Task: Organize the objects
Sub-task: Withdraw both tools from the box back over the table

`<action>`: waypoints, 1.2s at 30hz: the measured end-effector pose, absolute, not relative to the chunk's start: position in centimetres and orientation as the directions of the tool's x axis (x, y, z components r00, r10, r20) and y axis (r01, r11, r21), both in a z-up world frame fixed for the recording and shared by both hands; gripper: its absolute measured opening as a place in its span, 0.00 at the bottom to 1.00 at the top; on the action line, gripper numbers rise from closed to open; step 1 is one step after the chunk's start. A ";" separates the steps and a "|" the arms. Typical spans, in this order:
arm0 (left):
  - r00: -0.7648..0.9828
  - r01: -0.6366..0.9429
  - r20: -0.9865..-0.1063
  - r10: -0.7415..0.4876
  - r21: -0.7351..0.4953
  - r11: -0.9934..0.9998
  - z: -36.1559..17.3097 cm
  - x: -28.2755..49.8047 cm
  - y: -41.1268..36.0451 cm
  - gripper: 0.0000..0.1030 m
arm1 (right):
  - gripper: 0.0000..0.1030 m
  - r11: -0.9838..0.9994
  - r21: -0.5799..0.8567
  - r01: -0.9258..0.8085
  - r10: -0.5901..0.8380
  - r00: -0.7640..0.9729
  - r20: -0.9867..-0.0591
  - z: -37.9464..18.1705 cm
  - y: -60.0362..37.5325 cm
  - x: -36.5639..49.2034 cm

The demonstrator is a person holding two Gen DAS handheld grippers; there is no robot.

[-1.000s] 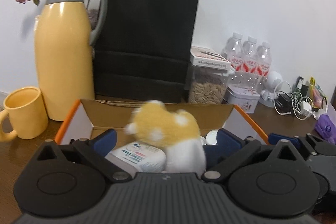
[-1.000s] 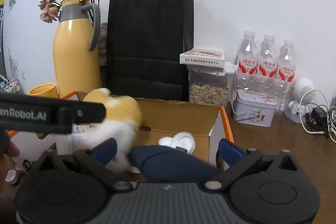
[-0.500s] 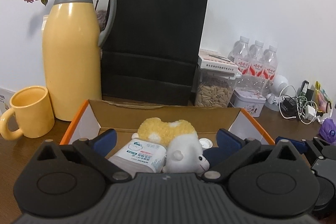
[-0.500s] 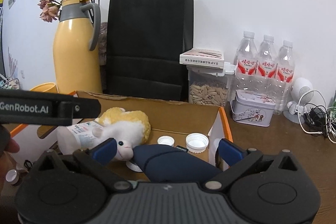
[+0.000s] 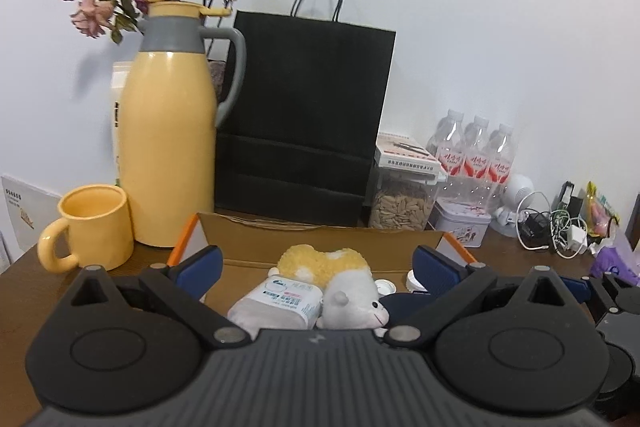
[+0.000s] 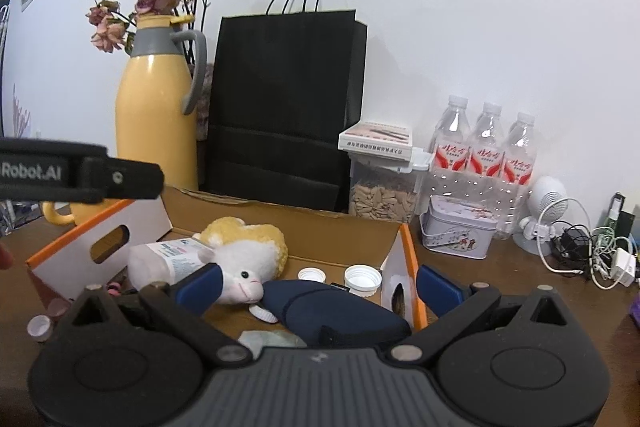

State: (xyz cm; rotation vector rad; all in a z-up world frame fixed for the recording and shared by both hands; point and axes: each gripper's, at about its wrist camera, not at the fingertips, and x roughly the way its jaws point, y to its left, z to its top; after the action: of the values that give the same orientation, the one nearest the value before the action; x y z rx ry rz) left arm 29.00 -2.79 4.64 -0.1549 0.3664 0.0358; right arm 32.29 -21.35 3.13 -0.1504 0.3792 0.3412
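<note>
With both tongs spread apart and empty, the plush sheep [image 5: 352,297] lies low-centre between the left tongs [image 5: 316,263], head pointing right.

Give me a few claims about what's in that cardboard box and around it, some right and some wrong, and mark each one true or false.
1. The plush sheep lies inside the cardboard box. True.
2. The left tongs grip the sheep. False: they are open and hold nothing.
3. The yellow mug is inside the box. False: it stands on the table beside the yellow thermos.
4. Loose white bottle caps lie on the box floor. True.
5. Three water bottles stand at the wall. True.
</note>
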 end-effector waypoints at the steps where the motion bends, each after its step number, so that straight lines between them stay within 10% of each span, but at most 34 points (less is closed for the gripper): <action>1: 0.934 -0.060 -0.358 0.006 -0.141 0.988 4.8 28.5 -2.8 1.00 | 1.00 0.932 -0.083 -0.352 0.296 0.875 -0.383 3.4 -21.4 31.8; 21: 0.914 -0.108 -0.398 0.074 -0.061 0.992 6.6 15.6 0.1 1.00 | 1.00 0.913 -0.126 -0.388 0.311 0.861 -0.402 5.4 -21.6 18.3; 36: 0.840 -0.162 -0.530 0.113 -0.047 0.986 2.1 10.1 2.8 1.00 | 1.00 0.866 0.016 -0.499 0.398 0.670 -0.627 -1.6 -20.9 14.4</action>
State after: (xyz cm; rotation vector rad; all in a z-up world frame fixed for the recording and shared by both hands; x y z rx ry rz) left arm 10.11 2.82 2.12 -0.0911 0.5547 0.1455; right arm 14.38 -20.87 -1.55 -0.1617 0.6660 0.5077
